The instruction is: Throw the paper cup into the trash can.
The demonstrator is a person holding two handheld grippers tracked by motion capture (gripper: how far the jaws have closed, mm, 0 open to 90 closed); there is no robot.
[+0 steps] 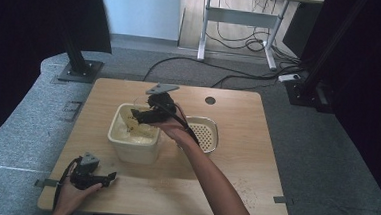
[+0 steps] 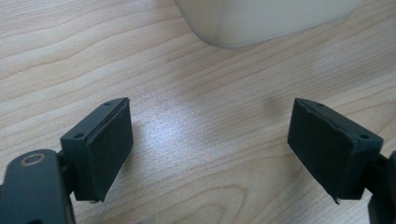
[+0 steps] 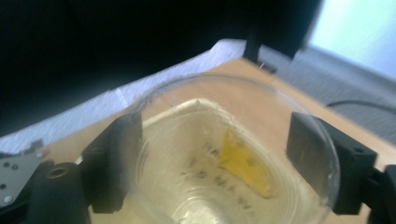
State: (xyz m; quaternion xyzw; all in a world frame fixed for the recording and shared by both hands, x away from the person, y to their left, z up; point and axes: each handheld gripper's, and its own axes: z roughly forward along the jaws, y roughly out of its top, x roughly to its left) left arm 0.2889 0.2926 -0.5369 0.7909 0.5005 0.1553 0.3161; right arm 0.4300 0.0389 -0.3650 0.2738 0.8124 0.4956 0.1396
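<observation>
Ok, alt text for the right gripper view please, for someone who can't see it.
A clear plastic cup, seen from its open mouth and tilted, is clamped between the right gripper's two black jaws. A yellow patch shows through it, with the wooden table edge behind.

Your clear plastic cup (image 3: 224,163) is up off the wooden table (image 1: 235,165), tipped over the cream square tub (image 1: 132,139), and your right gripper (image 1: 150,112) has it pinched by the rim, one jaw inside the cup, one outside. There's a yellow scrap stuck to the cup's inner wall, with dark specks around it. The tub sits left of the table's centre, holding pale yellowish contents. Just right of it lies a small metal strainer basket (image 1: 203,133), perforated bottom showing, touching your right forearm's line.
</observation>
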